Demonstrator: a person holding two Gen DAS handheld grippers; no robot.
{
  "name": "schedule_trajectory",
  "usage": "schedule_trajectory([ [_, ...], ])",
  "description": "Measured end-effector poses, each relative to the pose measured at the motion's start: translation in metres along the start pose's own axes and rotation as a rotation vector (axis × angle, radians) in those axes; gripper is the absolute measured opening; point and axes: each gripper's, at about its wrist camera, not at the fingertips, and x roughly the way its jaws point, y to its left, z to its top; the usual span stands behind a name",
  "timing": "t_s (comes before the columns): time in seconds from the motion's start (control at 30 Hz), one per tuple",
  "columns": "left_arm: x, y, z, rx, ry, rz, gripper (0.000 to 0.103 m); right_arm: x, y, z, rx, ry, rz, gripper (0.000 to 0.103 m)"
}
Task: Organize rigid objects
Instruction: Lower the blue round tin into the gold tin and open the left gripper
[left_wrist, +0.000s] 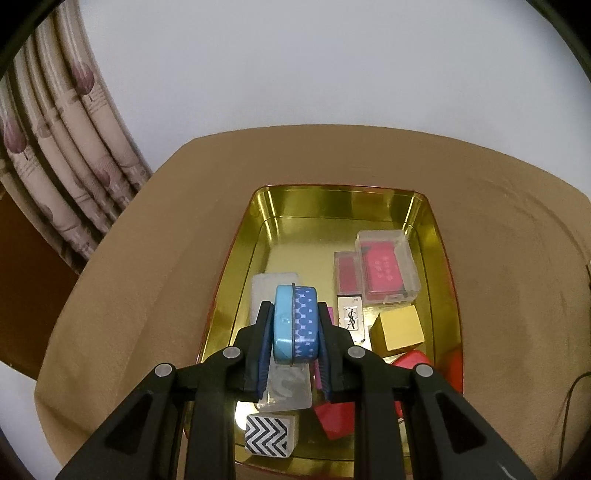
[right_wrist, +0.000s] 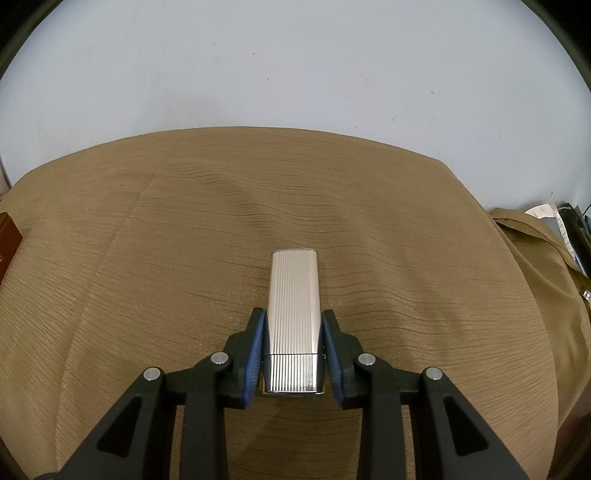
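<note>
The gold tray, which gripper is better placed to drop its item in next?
Left: the left gripper holds the blue tin directly over the gold tray. The right gripper is at the silver case on the cloth.

The left matte black plastic two-finger gripper (left_wrist: 295, 328) fills the lower part of its frame: angular linkage arms with triangular cut-outs, joined by four round silver pivot pins, and ribbed blue rubber pads (left_wrist: 264, 354) lining the inner faces of its fingers. The right matte black plastic two-finger gripper (right_wrist: 293, 339) has the same build, with four silver pins and ribbed blue rubber pads (right_wrist: 255, 354). No skin, sleeve or cable shows.
</note>
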Motion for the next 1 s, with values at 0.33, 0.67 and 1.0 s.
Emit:
schedule_trajectory([
  [0.33,-0.001,0.002,0.0,-0.01,0.004,-0.041,0.029,0.001,0.009,0.001,-0.016,-0.002,-0.009,0.031],
  [0.67,-0.002,0.004,-0.001,-0.027,0.013,-0.084,0.037,0.002,0.016,0.001,-0.025,-0.003,-0.015,0.031],
  [1.0,-0.007,0.014,0.002,-0.077,0.007,-0.117,0.047,0.002,0.017,0.001,-0.024,-0.003,-0.014,0.031],
])
